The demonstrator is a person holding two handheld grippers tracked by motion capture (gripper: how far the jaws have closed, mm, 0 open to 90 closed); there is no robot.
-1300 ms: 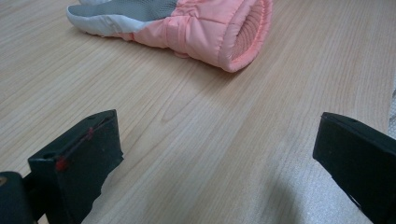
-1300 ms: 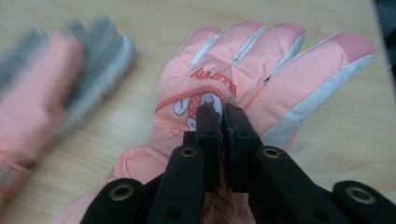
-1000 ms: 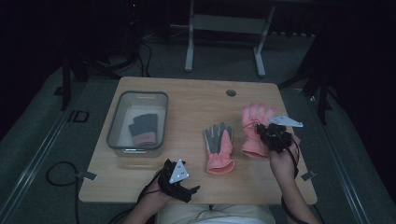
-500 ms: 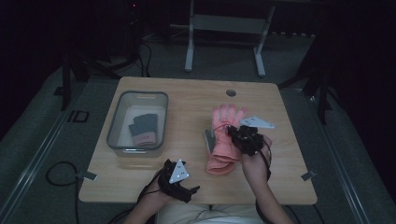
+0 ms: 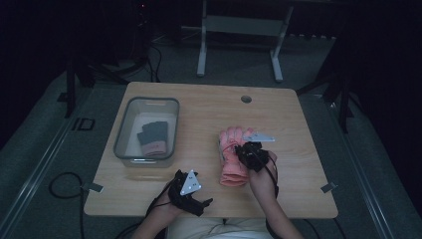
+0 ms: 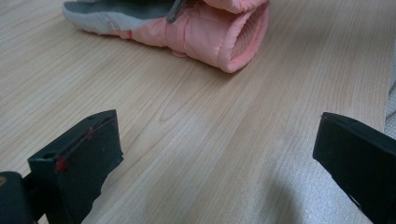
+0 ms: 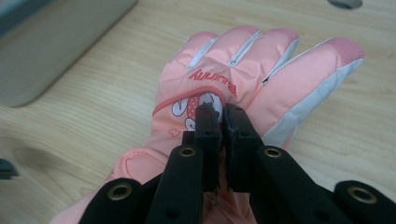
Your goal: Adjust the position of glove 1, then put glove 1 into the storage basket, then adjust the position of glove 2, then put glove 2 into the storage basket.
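The glove (image 7: 219,88) is pink with white strips along its fingers, red letters, and a little white cartoon picture with red dots on the back. Its palm side (image 6: 116,11) is grey and white. The table (image 5: 209,114) is light brown wood with fine lines. A dark grey and pink glove (image 5: 152,138) lies in the clear grey bin (image 5: 124,130). Both grippers are black.

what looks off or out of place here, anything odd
Nothing is spilled or damaged. One oddity: the right gripper, shut on a pink glove, has it lying on top of the other pink glove, while a dark-fingered glove lies alone in the clear bin.
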